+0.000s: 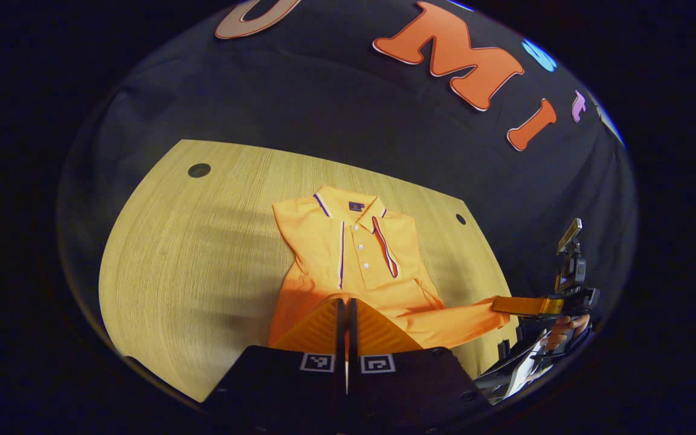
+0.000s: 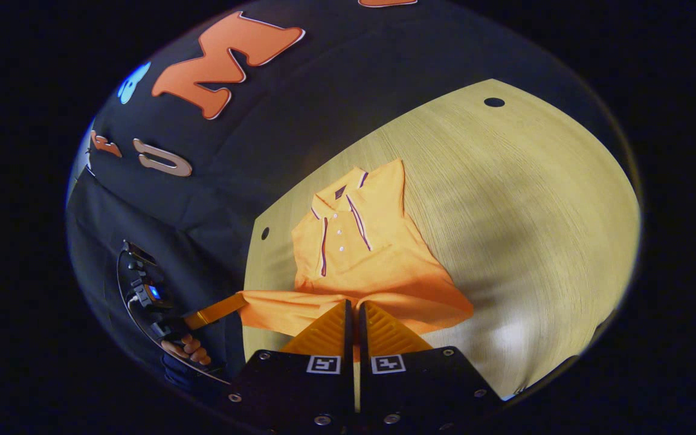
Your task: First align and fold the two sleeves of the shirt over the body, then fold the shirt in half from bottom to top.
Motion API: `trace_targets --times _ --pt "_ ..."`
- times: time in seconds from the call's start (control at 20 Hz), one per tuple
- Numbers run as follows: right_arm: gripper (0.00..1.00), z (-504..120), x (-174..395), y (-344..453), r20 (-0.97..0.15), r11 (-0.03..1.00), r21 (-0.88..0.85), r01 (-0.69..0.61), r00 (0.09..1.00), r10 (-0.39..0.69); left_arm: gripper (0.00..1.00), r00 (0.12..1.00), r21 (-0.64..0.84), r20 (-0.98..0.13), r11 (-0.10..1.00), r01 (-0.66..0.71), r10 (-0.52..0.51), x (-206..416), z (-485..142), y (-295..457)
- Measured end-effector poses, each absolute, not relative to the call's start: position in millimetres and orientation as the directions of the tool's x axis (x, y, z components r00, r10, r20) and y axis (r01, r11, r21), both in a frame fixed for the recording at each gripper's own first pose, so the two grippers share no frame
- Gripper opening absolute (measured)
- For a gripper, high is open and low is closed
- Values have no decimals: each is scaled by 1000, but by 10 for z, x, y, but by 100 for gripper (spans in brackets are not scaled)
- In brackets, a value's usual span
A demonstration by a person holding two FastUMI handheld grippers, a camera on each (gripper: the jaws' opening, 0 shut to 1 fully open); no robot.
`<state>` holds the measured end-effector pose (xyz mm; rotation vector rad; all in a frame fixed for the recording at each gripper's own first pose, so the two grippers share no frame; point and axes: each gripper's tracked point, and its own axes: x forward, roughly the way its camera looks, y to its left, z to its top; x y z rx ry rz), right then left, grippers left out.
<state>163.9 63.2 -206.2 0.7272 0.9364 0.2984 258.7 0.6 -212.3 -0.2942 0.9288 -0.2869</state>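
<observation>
Orange shirt (image 1: pixel 363 257) lying collar-up on wooden tabletop (image 1: pixel 203 254). My left gripper (image 1: pixel 346 314) jaws pressed together at hem; my right gripper (image 2: pixel 353 320) jaws together too, sleeve (image 2: pixel 275 305) stretching sideways.

Orange polo shirt (image 1: pixel 360 254) flat on wooden table, collar far side
</observation>
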Motion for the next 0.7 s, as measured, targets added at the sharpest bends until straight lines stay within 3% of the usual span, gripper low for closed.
trace_targets --times 0.55,0.7 --pt "4 -2077 2965 874 -657 773 630 74 580 481 1 638 -282 -706 949 142 -306 3978 -2310 230" --pt "4 -2148 3251 905 -678 794 603 74 573 461 1 622 -262 -726 954 143 -293 4165 -2491 280"
